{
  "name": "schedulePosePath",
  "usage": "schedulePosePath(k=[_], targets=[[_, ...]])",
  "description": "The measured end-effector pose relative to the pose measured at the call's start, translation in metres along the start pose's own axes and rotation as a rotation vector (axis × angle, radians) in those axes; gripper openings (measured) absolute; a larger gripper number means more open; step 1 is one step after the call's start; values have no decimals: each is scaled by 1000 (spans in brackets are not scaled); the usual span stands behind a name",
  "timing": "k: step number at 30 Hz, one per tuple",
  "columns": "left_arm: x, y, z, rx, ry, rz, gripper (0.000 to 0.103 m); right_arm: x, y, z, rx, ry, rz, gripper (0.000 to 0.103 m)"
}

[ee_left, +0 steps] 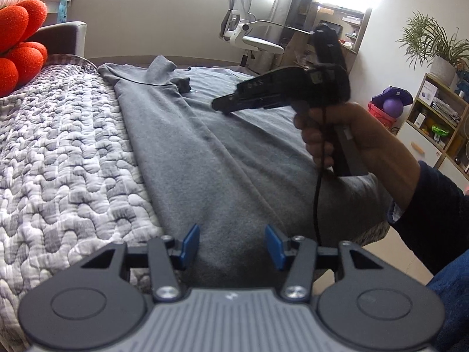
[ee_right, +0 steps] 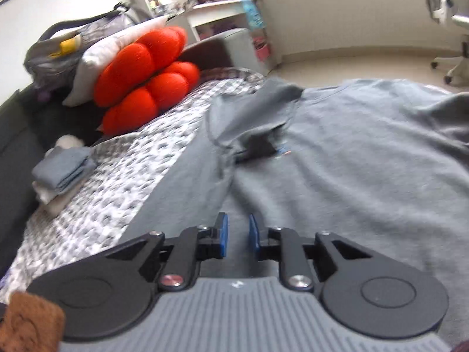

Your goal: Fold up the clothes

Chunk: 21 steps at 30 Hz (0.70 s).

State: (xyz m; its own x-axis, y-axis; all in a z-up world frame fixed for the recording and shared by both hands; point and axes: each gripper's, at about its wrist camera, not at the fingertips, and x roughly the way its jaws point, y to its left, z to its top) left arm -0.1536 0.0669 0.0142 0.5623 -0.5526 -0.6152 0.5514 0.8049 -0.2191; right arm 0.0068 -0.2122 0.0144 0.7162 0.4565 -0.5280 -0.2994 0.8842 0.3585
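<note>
beneath both fingers [ee_left: 192, 245], grey shirt [ee_left: 205, 152]

A lived-in bedroom in a home: a bed under a grey-and-white quilted bedspread [ee_left: 64, 158], an orange-red lobed cushion [ee_right: 143, 79] propped against a pale pillow [ee_right: 96, 58] at its head, and a small stack of folded clothes [ee_right: 61, 173] nearby. A white office chair [ee_left: 249, 29] stands near the bright window, while open shelves [ee_left: 433, 111] (crowded with household oddments) carry a potted plant [ee_left: 433, 41].
</note>
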Motion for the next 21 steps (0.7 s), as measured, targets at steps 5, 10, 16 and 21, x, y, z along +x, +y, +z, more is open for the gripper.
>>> schedulePosePath(k=[5, 10, 16, 21], targets=[[6, 5, 22, -11, -38, 4, 51, -61, -51, -18, 92, -69, -46, 41], [36, 1, 52, -18, -32, 16, 53, -114, -76, -58, 98, -44, -76, 41], [76, 2, 74, -49, 20, 44, 53, -178, -93, -100, 115, -83, -82, 41], [94, 2, 90, -77, 14, 99, 51, -202, -93, -114, 80, -80, -127, 42]])
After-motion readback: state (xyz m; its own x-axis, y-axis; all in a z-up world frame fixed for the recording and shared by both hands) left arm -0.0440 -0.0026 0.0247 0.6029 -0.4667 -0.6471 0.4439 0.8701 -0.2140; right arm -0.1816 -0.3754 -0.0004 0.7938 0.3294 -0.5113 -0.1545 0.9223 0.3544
